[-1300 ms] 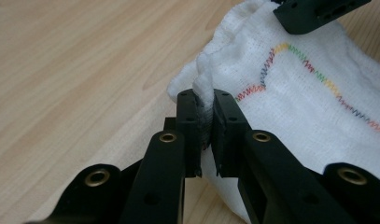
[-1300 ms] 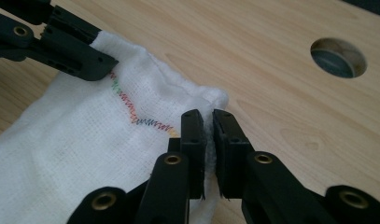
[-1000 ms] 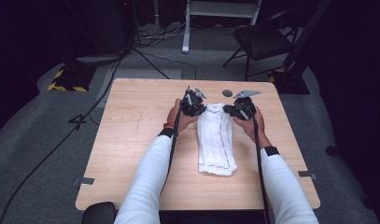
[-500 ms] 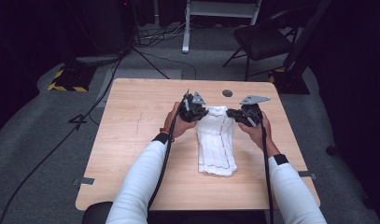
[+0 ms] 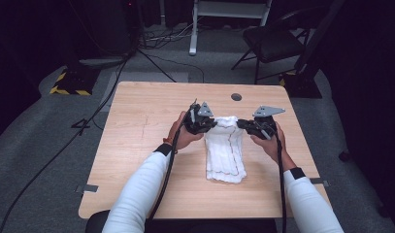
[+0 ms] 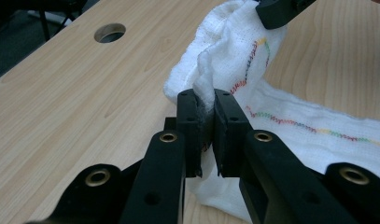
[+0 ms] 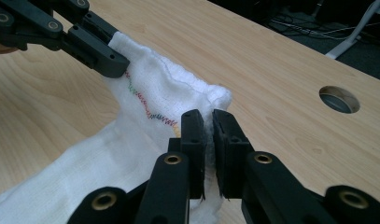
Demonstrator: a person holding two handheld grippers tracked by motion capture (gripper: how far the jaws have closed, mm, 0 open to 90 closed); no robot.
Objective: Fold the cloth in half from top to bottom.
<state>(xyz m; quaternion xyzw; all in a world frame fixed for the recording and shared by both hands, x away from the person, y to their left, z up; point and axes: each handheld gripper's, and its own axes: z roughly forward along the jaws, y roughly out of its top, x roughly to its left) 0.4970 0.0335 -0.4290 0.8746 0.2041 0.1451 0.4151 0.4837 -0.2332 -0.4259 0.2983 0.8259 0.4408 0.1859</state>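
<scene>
— Wooden counter (image 5: 137, 160) first: pale boards with a round hole (image 5: 236, 97) near its far edge, and the white cloth (image 5: 226, 158) lying lengthwise a little right of the middle, its far end lifted.

— Who has it?

— Both. The left tongs (image 5: 213, 124) are clamped tight on the far left corner, the right tongs (image 5: 238, 123) clamped just as tight on the far right corner.

— How should the fold go?

— I'd say keep both corners level and the far edge taut, carry it toward the near end, and set it down square so the edges match.

— Anything the close views add?

— The left gripper view shows fabric bunched between the pads and a zigzag of coloured stitching (image 6: 290, 122). From above that stitching is just a thin reddish line.
</scene>
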